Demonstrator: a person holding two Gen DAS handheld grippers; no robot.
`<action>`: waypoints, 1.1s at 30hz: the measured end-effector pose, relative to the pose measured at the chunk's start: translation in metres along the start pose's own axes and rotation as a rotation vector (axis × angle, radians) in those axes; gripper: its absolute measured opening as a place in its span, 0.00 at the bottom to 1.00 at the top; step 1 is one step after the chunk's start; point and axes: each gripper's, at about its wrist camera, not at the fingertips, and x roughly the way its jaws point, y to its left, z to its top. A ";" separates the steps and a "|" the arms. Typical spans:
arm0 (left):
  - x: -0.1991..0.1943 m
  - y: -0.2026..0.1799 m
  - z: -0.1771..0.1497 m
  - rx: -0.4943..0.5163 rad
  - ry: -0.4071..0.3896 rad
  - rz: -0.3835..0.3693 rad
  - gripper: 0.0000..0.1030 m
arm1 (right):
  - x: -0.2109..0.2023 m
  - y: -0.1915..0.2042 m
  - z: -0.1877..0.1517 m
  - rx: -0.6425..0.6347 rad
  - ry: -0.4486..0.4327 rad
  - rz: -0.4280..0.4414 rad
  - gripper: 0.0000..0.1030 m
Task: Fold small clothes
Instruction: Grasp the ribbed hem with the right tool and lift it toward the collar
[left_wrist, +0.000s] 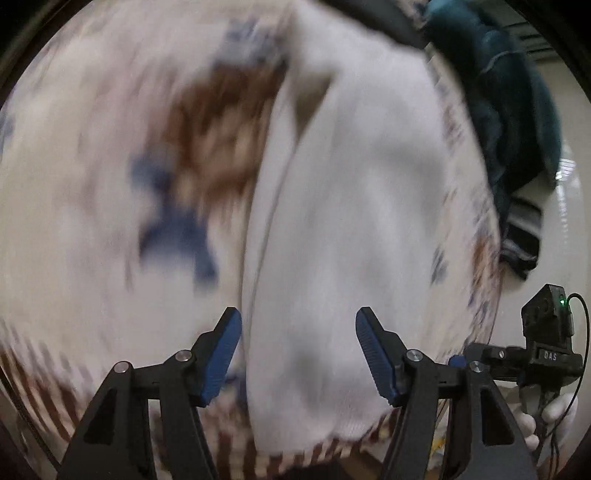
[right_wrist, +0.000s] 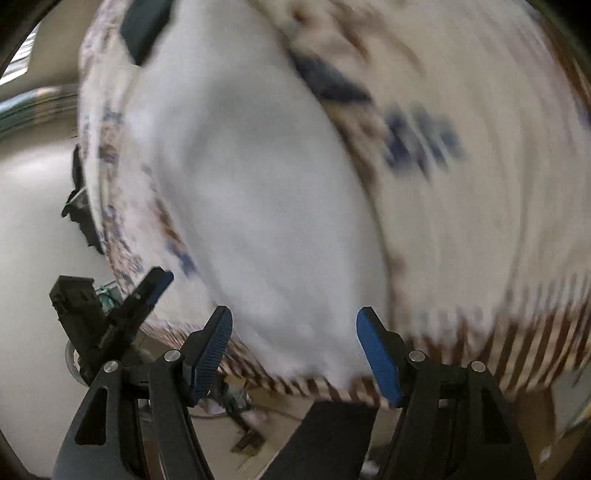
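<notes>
A white garment (left_wrist: 351, 221) lies folded lengthwise on a patterned tablecloth (left_wrist: 110, 166); both views are motion-blurred. My left gripper (left_wrist: 298, 354) is open, its blue fingers (left_wrist: 221, 354) straddling the garment's near end without holding it. In the right wrist view the same white garment (right_wrist: 258, 203) lies ahead. My right gripper (right_wrist: 293, 354) is open over the garment's near end at the table edge. The right gripper also shows at the right edge of the left wrist view (left_wrist: 546, 343), and the left gripper shows at the left of the right wrist view (right_wrist: 110, 317).
The tablecloth (right_wrist: 480, 184) has blue and brown prints and a brown striped border (right_wrist: 517, 350). A dark teal cloth pile (left_wrist: 509, 110) with a striped piece (left_wrist: 521, 236) lies at the far right edge. Pale floor (right_wrist: 33, 221) shows beyond the table.
</notes>
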 end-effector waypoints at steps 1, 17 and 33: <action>0.008 0.001 -0.012 -0.012 0.020 0.027 0.60 | 0.009 -0.016 -0.010 0.033 0.005 -0.013 0.70; 0.014 -0.008 -0.078 0.031 -0.012 0.151 0.40 | 0.047 -0.062 -0.103 -0.363 -0.224 -0.320 0.70; 0.031 0.009 -0.105 -0.067 -0.042 0.110 0.61 | 0.165 -0.003 -0.174 -1.285 -0.714 -0.990 0.31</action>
